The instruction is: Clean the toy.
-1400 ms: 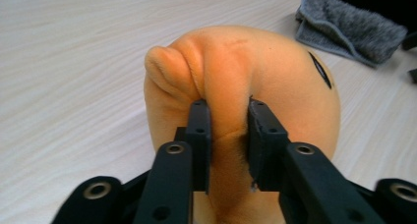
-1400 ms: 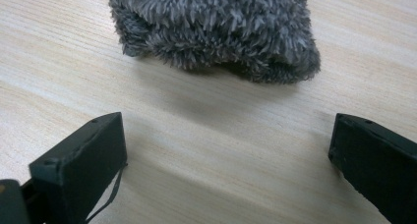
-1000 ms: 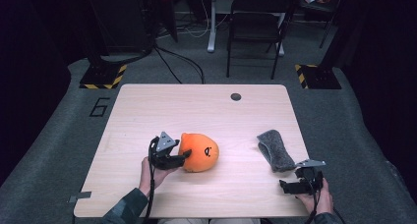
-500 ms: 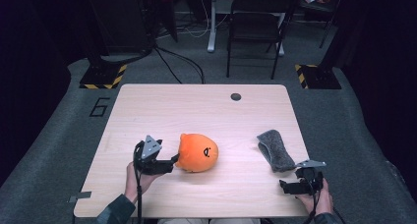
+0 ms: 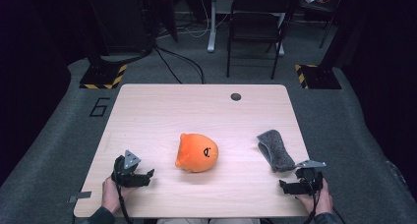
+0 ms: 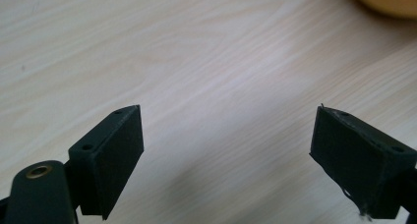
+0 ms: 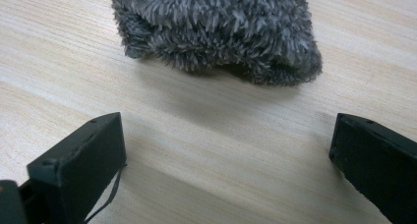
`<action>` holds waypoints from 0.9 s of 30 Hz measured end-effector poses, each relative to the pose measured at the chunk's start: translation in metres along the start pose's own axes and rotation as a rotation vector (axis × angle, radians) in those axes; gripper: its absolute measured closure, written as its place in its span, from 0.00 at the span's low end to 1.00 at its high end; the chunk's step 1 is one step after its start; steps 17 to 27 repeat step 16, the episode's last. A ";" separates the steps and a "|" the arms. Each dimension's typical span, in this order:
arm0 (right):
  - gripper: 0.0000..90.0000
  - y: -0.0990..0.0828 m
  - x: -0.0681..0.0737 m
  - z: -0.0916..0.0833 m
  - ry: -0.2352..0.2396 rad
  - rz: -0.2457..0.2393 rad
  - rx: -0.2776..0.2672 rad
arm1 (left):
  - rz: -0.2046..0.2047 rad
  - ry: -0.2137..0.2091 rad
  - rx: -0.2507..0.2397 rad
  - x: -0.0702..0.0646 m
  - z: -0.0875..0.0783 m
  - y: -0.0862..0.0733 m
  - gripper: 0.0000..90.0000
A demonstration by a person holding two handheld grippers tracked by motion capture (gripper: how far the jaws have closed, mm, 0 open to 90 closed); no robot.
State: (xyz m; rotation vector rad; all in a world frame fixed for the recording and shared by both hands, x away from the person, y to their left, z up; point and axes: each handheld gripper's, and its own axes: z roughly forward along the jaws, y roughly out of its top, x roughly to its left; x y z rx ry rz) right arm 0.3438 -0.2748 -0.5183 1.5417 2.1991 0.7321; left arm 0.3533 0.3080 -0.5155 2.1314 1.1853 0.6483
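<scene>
An orange plush toy (image 5: 197, 153) with a small face lies on its side in the middle of the wooden table (image 5: 162, 111). My left gripper (image 5: 147, 177) sits low near the front left, a hand's width left of the plush. Its jaws have just been opening and stand open with nothing between them. In the left gripper view the left gripper (image 6: 226, 116) frames bare wood, with the plush's edge (image 6: 388, 0) at the top right. A grey fuzzy cloth (image 5: 274, 149) lies folded at the right. My right gripper (image 5: 284, 185) rests open just in front of the grey fuzzy cloth (image 7: 216, 27), apart from it.
A round dark grommet (image 5: 236, 97) sits near the table's far edge. Beyond the table stand a folding chair (image 5: 255, 27) and hazard-striped stand bases (image 5: 103, 79). A "6" (image 5: 100, 107) is marked on the floor at the left.
The left gripper has let go of the plush's left side, opened, and drawn back left and toward the near edge, sinking lower. The plush stays put. The right gripper has not moved.
</scene>
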 end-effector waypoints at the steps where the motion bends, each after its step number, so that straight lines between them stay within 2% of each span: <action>1: 0.00 0.000 0.000 0.000 0.001 0.001 0.000 | 0.003 0.007 0.014 0.002 0.002 -0.003 0.13; 2: 0.00 0.000 0.000 0.000 0.002 0.002 0.000 | 0.004 0.011 0.019 0.003 0.004 -0.006 0.13; 3: 0.00 0.000 0.000 0.000 0.002 0.001 0.000 | -0.007 -0.006 0.022 0.006 0.002 -0.008 0.13; 4: 0.00 0.000 0.000 0.000 0.003 0.001 -0.002 | -0.032 -0.005 0.008 0.007 0.003 -0.010 0.13; 7: 0.00 -0.001 0.000 0.000 0.003 -0.004 -0.006 | -0.037 -0.011 -0.023 0.011 0.004 -0.014 0.13; 9: 0.00 -0.001 0.000 0.000 0.002 -0.005 -0.010 | -0.080 -0.040 -0.054 0.013 0.006 -0.018 0.13; 10: 0.00 -0.001 0.000 0.000 0.000 -0.004 -0.013 | -0.098 -0.055 -0.040 0.016 0.006 -0.018 0.13; 11: 0.00 -0.001 0.000 0.000 -0.001 -0.003 -0.013 | -0.105 -0.051 -0.042 0.016 0.006 -0.018 0.13; 27: 0.00 -0.002 0.000 -0.001 0.005 -0.005 -0.007 | -0.104 -0.052 -0.042 0.016 0.006 -0.018 0.13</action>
